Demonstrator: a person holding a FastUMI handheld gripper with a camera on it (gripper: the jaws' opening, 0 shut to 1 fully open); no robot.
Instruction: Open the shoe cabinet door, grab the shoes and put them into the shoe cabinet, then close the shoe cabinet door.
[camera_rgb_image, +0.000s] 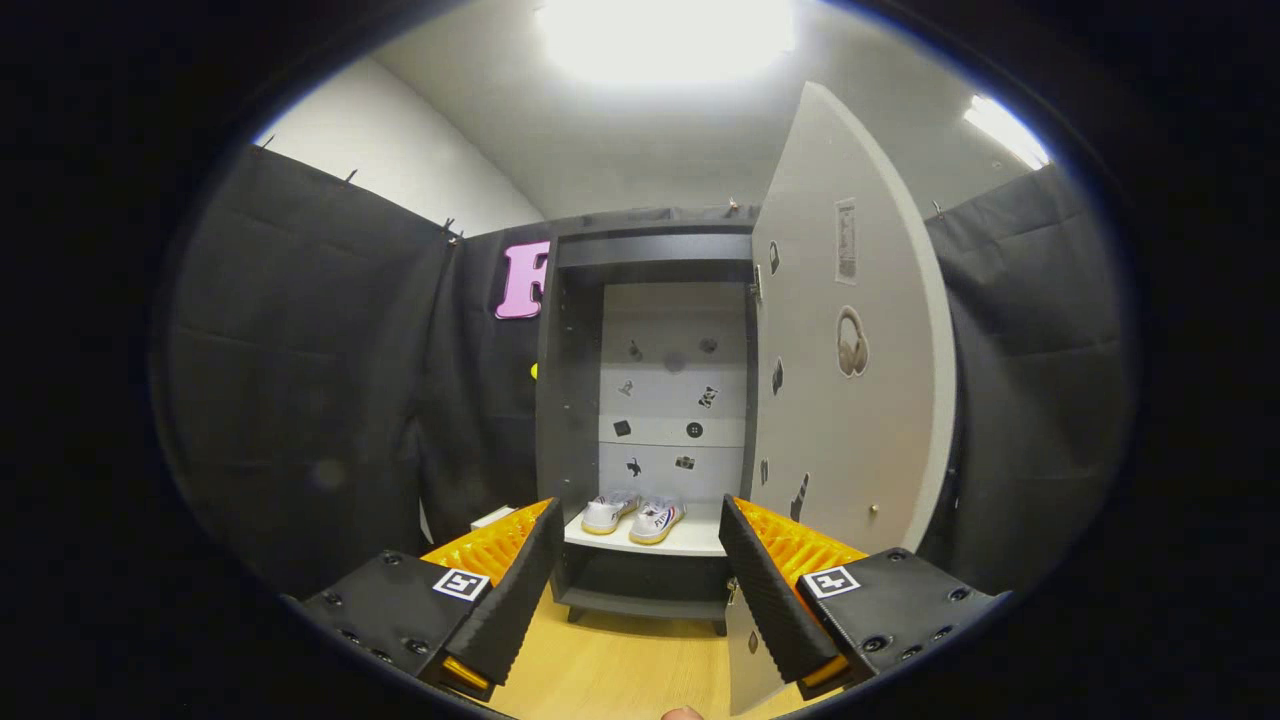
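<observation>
Tongs: my black two-finger gripper with orange ribbed inner plates is spread wide, nothing between the fingers, both pads bare.
Fingers: they point toward 12 o'clock at the cabinet; the left finger lies at 7 o'clock of the shelf, the right at 5 o'clock. Each carries a small white square marker on its black housing.
Cabinet: tall dark grey shoe cabinet with a pale back panel, dead ahead beyond my fingertips, standing against the black cloth wall.
Door: light grey flat cabinet door stands swung open at 2 o'clock of the cabinet opening, hinged on the cabinet's right side, its lower edge close beside my right finger. Small stickers are scattered on its inner face.
Shoes: pair of white low sneakers with yellowish soles sits inside the cabinet, side by side on the shelf, toes toward me, seen in the gap between my fingertips and well beyond them. I am not touching them.
Shelf: white flat board carries the pair; a dark open compartment lies beneath it at 6 o'clock.
Back panel: small dark stickers dotted above the shoes at 12 o'clock.
Floor: pale wooden boards under my fingers, running up to the cabinet's foot.
Ceiling: bright lamp glare overhead at 12 o'clock.
</observation>
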